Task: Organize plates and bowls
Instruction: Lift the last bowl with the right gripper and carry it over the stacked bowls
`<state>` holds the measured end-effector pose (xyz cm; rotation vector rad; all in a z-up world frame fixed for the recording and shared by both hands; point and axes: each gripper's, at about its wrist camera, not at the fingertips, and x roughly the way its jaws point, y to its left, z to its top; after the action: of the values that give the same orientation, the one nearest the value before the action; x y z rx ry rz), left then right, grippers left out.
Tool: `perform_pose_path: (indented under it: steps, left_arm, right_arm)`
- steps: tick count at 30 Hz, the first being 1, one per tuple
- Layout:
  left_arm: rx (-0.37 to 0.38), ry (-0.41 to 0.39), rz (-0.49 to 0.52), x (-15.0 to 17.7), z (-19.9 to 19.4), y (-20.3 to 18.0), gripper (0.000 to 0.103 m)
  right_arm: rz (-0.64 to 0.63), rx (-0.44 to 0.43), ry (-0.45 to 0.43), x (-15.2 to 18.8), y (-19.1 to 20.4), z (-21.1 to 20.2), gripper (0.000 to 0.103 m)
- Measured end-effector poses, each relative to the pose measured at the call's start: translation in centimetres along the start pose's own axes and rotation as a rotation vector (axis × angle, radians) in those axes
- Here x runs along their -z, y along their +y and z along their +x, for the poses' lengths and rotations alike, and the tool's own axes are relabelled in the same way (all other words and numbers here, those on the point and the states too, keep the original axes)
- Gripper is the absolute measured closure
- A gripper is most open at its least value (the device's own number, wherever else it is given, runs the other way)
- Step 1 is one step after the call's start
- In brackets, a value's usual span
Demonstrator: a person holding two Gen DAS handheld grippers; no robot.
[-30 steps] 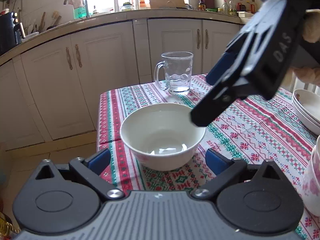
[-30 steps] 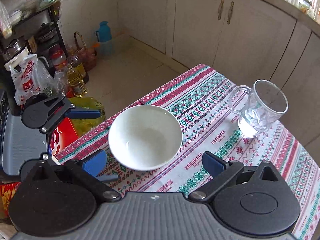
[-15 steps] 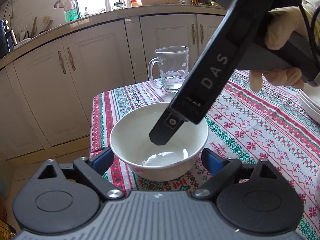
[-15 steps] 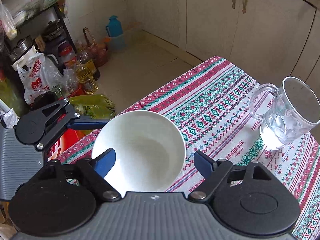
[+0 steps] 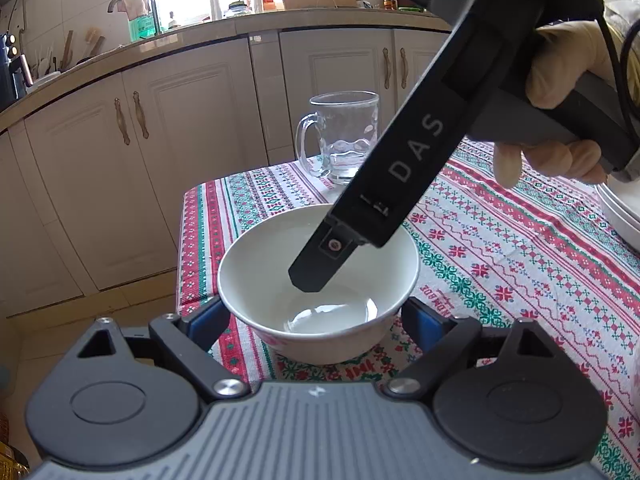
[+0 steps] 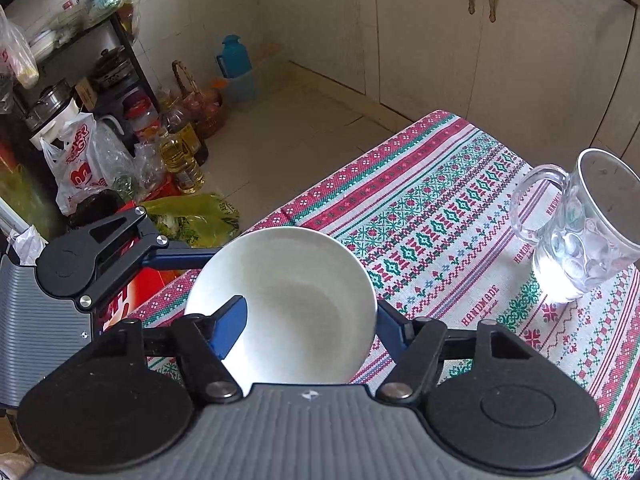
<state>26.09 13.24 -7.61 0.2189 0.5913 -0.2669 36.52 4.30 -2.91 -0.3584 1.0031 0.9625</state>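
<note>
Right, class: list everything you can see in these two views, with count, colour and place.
tablecloth: one, red-green-white patterned, covering the table
bowl: one, white, near the cloth's corner
glass mug: one, clear, beyond the bowl
stacked dishes: count unclear, white, cloth's right edge
oil bottles: several, yellow, on the floor
jug: one, blue, floor, farther back
left gripper: one, black with blue pads, jaws just closing around the bowl
right gripper: one, black with blue pads, jaws just closing astride the bowl's rim
hand: one, pale glove, holding the right gripper
</note>
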Motion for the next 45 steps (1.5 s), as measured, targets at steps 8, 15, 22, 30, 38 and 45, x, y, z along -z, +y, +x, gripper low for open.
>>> perform_pose_path:
  steps: [8, 15, 22, 30, 38, 45]
  left_arm:
    - [0.019, 0.008, -0.016, -0.2, -0.5, 0.1, 0.011]
    - [0.024, -0.001, -0.007, -0.6, -2.4, -0.9, 0.011]
    - [0.029, -0.012, 0.006, -1.2, -5.1, -2.6, 0.011]
    - [0.029, -0.019, 0.042, -1.6, -8.5, -5.1, 0.011]
    - [0.05, -0.018, 0.051, -1.7, -11.0, -7.5, 0.011]
    - [0.077, -0.028, 0.066, -1.9, -12.4, -9.2, 0.011]
  right_arm:
    - [0.005, -0.001, -0.006, 0.2, 0.3, -0.6, 0.029]
    - [0.003, 0.002, -0.018, 0.9, 1.2, -2.2, 0.028]
    - [-0.006, 0.002, -0.045, 2.4, 2.8, -5.0, 0.028]
    - [-0.014, 0.004, -0.083, 4.8, 4.8, -8.8, 0.028]
    - [-0.03, 0.009, -0.108, 7.7, 6.8, -12.3, 0.028]
    - [-0.026, 0.025, -0.135, 10.2, 7.9, -14.9, 0.028]
